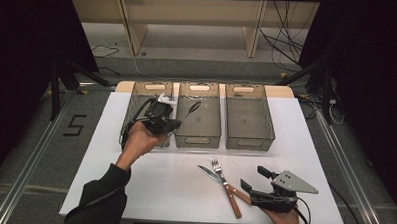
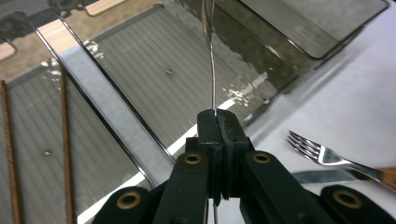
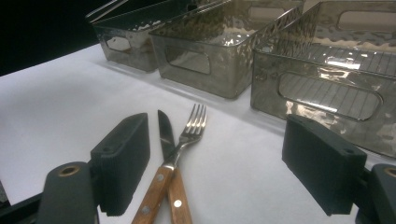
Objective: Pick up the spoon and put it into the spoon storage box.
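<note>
High view: left gripper (image 1: 178, 122) is clamped on a spoon (image 1: 193, 109), held above the near wall of the middle bin (image 1: 198, 140); right gripper (image 1: 252, 179), jaws apart, rests near the surface's (image 1: 173, 191) front edge, just beside the fork (image 1: 216, 167) and knife (image 1: 208, 173). Bare surface lies between bins and front edge. Left bin (image 2: 93, 140) holds two thin brown sticks (image 2: 65, 140); right bin (image 1: 249, 116) holds nothing.

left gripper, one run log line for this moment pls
left gripper: shut on spoon, over middle bin | right gripper: open, near fork and knife on table
</note>
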